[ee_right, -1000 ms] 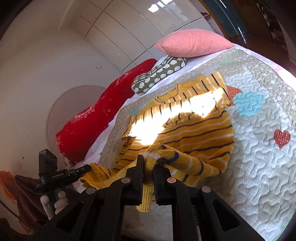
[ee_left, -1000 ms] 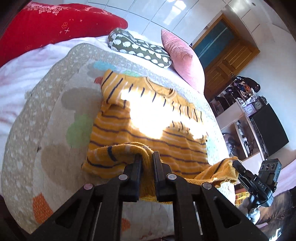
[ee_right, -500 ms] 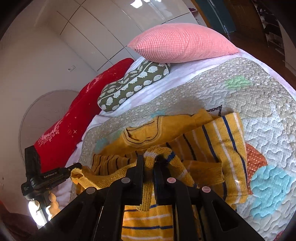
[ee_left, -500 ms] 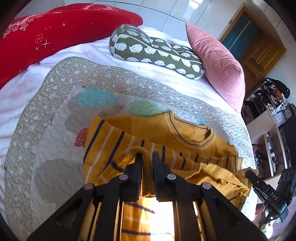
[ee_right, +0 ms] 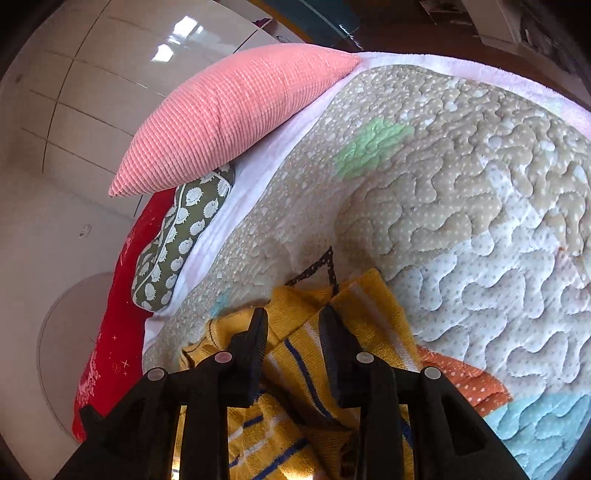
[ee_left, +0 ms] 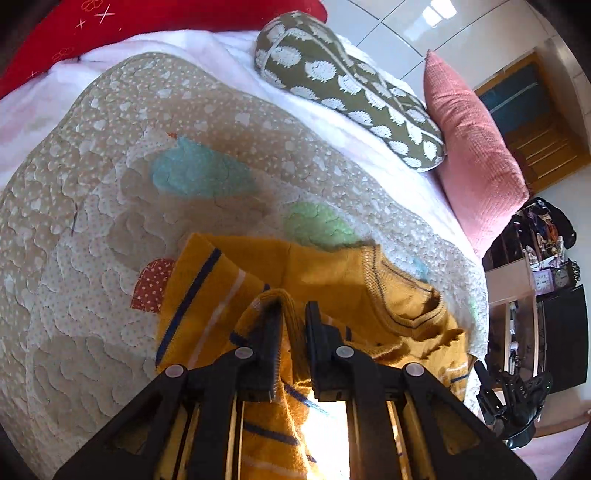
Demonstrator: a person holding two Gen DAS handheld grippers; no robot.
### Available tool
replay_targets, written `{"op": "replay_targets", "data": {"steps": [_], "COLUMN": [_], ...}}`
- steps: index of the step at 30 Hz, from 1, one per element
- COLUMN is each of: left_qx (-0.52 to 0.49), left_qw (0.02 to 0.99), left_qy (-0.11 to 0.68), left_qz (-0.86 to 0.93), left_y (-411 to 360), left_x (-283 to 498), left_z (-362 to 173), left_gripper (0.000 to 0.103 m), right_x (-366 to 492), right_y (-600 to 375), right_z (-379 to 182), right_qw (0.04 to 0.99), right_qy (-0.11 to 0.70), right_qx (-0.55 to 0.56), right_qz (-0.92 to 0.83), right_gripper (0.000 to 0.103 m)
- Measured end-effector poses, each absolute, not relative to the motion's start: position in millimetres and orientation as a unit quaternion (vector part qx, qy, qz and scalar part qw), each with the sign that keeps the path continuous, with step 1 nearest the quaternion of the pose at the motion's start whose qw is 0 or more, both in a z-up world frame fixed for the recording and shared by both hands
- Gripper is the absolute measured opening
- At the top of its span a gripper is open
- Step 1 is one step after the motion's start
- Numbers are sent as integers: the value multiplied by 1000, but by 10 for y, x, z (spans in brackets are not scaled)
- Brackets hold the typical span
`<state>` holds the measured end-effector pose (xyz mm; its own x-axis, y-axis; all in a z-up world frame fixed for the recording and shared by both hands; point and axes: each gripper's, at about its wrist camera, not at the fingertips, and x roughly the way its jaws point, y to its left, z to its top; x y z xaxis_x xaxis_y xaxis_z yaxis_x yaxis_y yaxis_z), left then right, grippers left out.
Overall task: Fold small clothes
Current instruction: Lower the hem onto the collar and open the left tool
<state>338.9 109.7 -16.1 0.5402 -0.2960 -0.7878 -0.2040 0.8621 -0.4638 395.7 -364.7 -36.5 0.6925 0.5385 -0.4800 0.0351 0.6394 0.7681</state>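
Note:
A small mustard-yellow knit sweater [ee_left: 332,273] with navy and white stripes lies on the quilted bedspread [ee_left: 110,221], its hem folded up toward the collar. My left gripper [ee_left: 293,314] is shut on a fold of the sweater's hem, close above the garment. In the right wrist view the same sweater [ee_right: 369,306] lies under my right gripper [ee_right: 293,321], whose jaws stand apart with no cloth between them. The right gripper also shows at the lower right of the left wrist view [ee_left: 513,398].
A pink corduroy cushion [ee_right: 236,114], a green hedgehog-print pillow [ee_left: 347,85] and a red cushion [ee_left: 147,26] line the head of the bed. Shelves and a dark cabinet [ee_left: 561,332] stand beyond the bed's right edge.
Both grippers carried the sweater's hem up toward the collar and came down low. The right gripper opened and let go of the cloth; the left stays shut on it.

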Motion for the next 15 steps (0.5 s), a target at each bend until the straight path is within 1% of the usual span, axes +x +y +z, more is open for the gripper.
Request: {"op": "replay_targets", "data": {"steps": [2,3,4,7,9,11,13,15], "left_qx": [-236,-228,-225,-201,-156,-117,-87,-68], "left_qw": [861,870,875,882,886,880,874,864], "left_qy": [451,436,428,421,431,454,477,500], "left_qz": [-22,-21,-23,-54,-71,-77,-47,0], "left_y": [1082,1080,1074,938,720,526,451,504], "left_x": [3319,3266,3211,3091,3051,3095,3207,3353], "left_z": [73,177,257,355,296,113,-123,-385], "left_gripper": [43,48,51,51,51,51,51,51], "right_x": [3837,3777,3720,3589,3582,3640,3773,3950], "right_y": [-3563,-3513,-3447,-3188,-2948,-2733,-2582,-2499], "right_z": [-212,-155,-106,-39,-69,-151,-256,-383], "right_qw": [849,854,858,860,854,845,833,840], "right_qy": [362,361,360,359,366,379,397,421], "right_qx": [349,330,313,277,258,250,254,231], "right_qz": [166,178,190,235,264,282,291,251], "right_gripper": [32,32,32,32,32,32,32,32]}}
